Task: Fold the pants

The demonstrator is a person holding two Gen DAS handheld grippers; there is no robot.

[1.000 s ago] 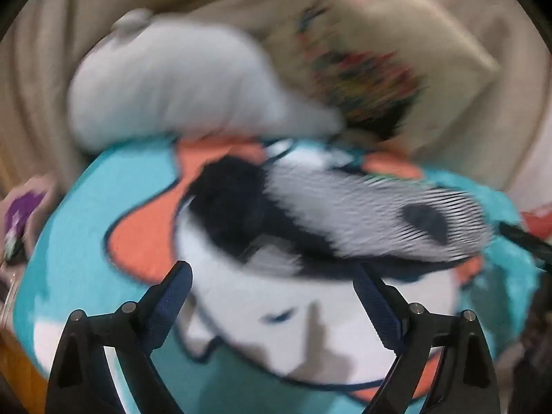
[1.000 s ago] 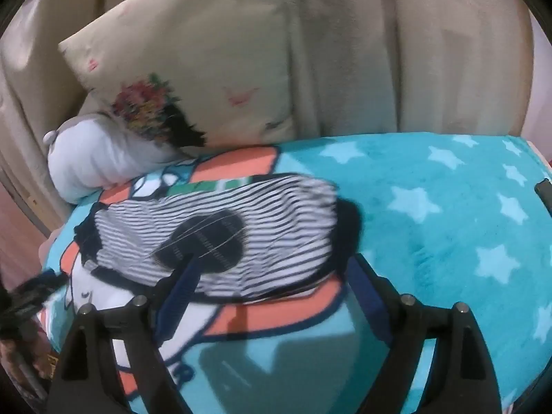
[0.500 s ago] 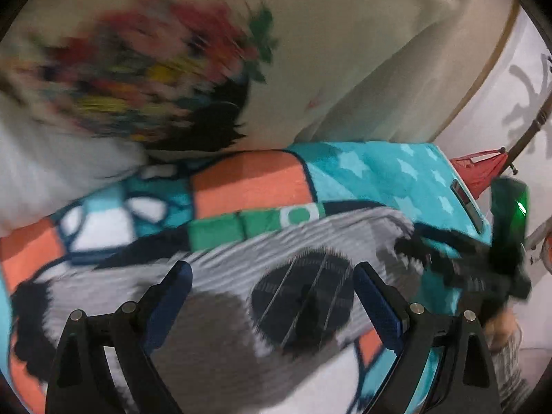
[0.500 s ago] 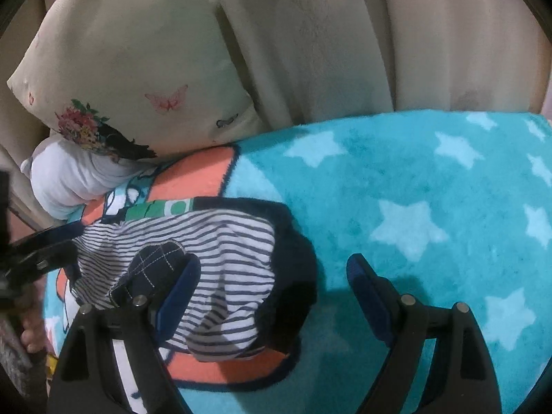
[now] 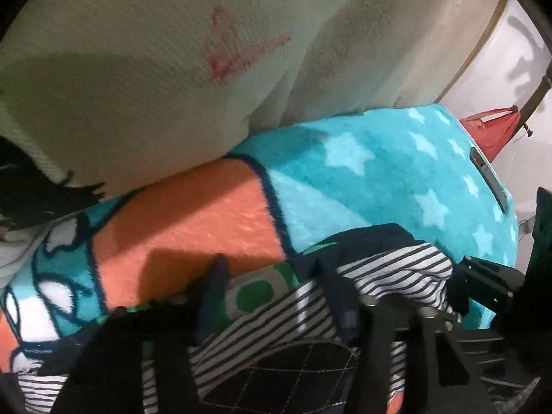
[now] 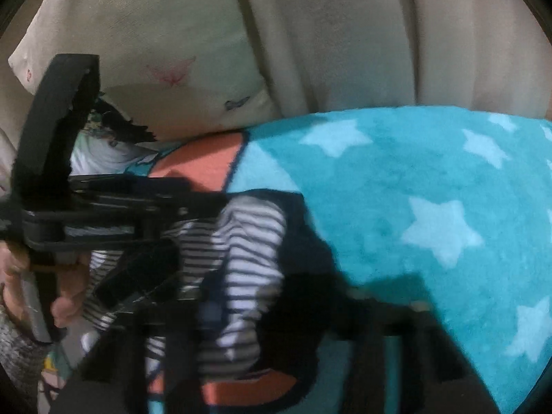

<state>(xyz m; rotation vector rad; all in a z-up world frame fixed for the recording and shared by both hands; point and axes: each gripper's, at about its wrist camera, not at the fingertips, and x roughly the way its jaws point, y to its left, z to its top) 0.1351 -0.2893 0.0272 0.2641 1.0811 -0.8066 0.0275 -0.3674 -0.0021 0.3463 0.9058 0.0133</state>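
Note:
The pants (image 5: 396, 272) are small, navy-and-white striped, with a dark checked knee patch (image 5: 293, 369) and a navy waistband. They lie on a teal star blanket (image 5: 379, 172). My left gripper (image 5: 272, 296) has its jaws partly closed around the striped cloth, with fabric between the fingers. In the right wrist view the pants (image 6: 241, 265) lie bunched between my right gripper's fingers; the right gripper (image 6: 276, 310) is blurred, its jaws spread wide around the waistband end. The left gripper's body (image 6: 114, 210) crosses the pants from the left.
A cream butterfly pillow (image 5: 155, 69) leans on beige cushions (image 6: 379, 34) behind the blanket. A phone (image 5: 488, 179) lies at the blanket's far right edge beside a red object (image 5: 490, 127). A white pillow (image 6: 103, 158) lies at the left.
Both grippers have dropped down onto the pants. The left jaws have narrowed onto the striped cloth. The right gripper has moved left over the waistband end, and the cloth there is bunched up.

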